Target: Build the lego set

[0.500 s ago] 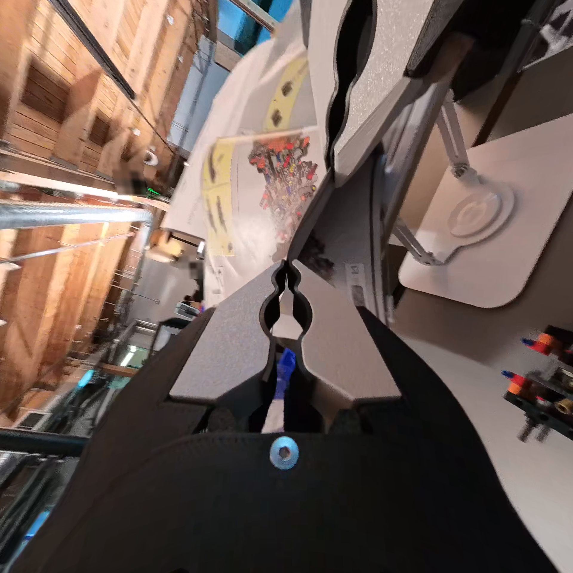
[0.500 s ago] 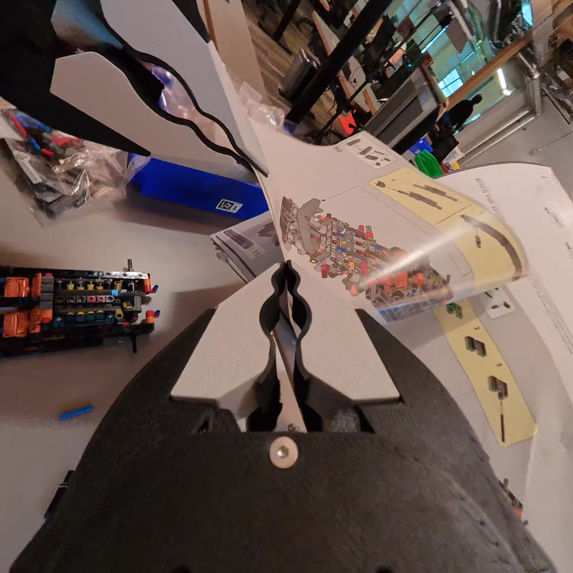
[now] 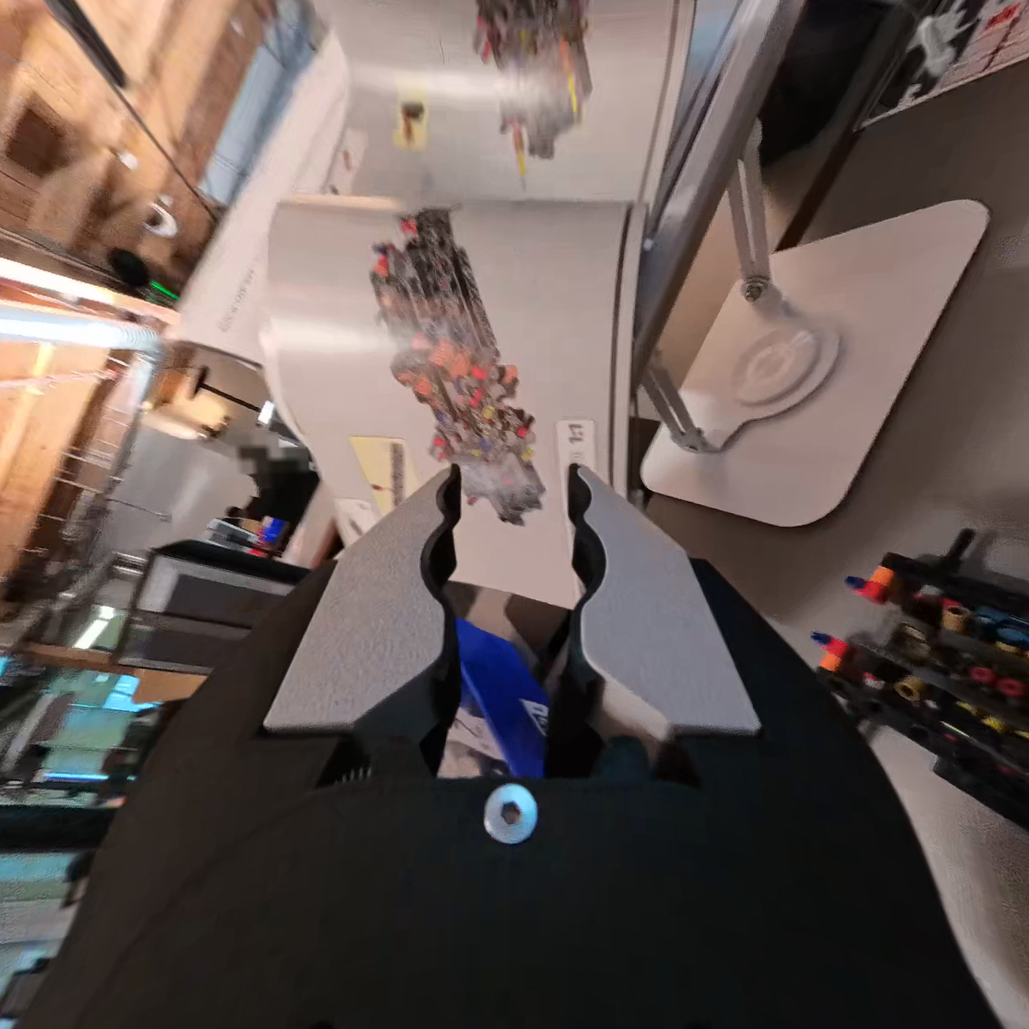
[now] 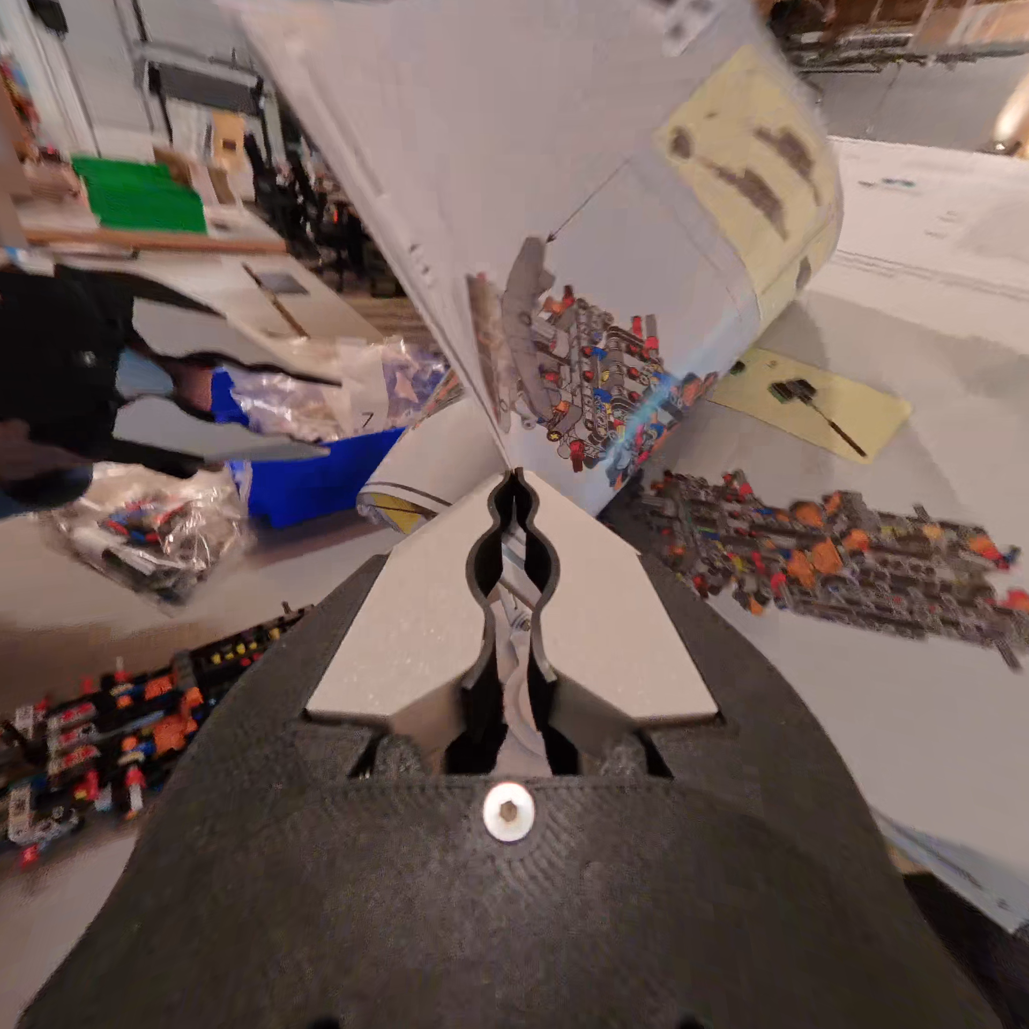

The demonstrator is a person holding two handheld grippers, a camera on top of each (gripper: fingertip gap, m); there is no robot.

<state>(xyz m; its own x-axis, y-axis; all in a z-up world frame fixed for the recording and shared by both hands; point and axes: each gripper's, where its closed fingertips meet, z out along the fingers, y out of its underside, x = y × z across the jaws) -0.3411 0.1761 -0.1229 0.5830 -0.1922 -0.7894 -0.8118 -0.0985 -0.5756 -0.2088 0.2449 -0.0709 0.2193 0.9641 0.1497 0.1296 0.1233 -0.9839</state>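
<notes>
A: Lego build point(image 4: 106, 729) is lying on table point(image 4: 312, 562), lower left. Writing?
B: Blurred. Right gripper point(image 4: 515, 473) is pinching manual page point(image 4: 584, 267); left gripper point(image 3: 512, 473) is gaping, empty.

The left gripper point(image 3: 512, 479) hangs with its jaws apart and nothing between them, just before a curled instruction booklet page point(image 3: 445, 312). The half-built lego model point(image 3: 941, 657) lies on the table point(image 3: 946, 919) to the right, probably untouched, though blur obscures it.
</notes>
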